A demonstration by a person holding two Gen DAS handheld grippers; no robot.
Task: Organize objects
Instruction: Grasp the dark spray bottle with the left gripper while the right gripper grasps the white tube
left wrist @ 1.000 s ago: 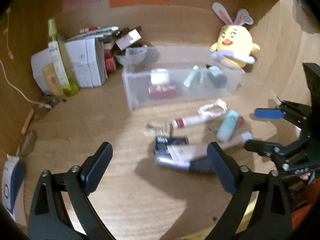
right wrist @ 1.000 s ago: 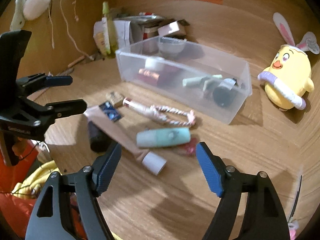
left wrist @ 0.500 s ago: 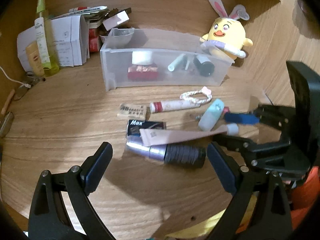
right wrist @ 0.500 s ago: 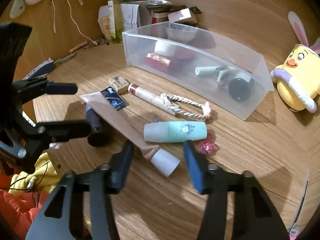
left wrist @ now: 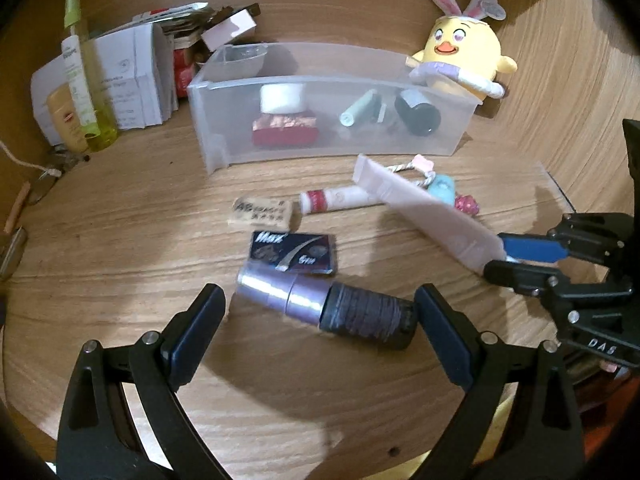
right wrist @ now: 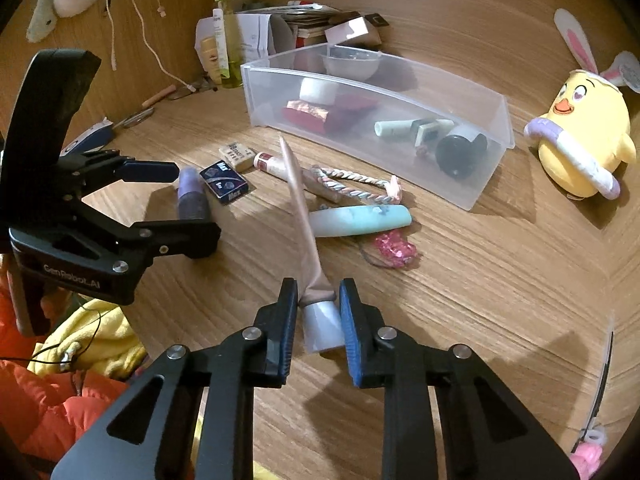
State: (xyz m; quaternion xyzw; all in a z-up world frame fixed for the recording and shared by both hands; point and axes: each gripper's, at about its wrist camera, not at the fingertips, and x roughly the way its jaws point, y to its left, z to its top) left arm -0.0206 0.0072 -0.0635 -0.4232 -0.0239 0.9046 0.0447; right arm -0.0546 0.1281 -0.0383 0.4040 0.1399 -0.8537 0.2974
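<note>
Wood desk (right wrist: 480, 280) (cluttered); right gripper (right wrist: 318, 312) fingers, just closing, clamp pink tube (right wrist: 304, 216); left gripper (left wrist: 320, 328) fingers spread wide.

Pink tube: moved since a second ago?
Yes. The right gripper, jaws just closing, is shut on the pink tube at its cap end. Its flat end has swung up off the table, toward the clear bin, away from the purple bottle.

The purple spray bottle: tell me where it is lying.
The purple spray bottle lies on its side on the wooden table, between the open left gripper's fingers, just before the dark blue box.
</note>
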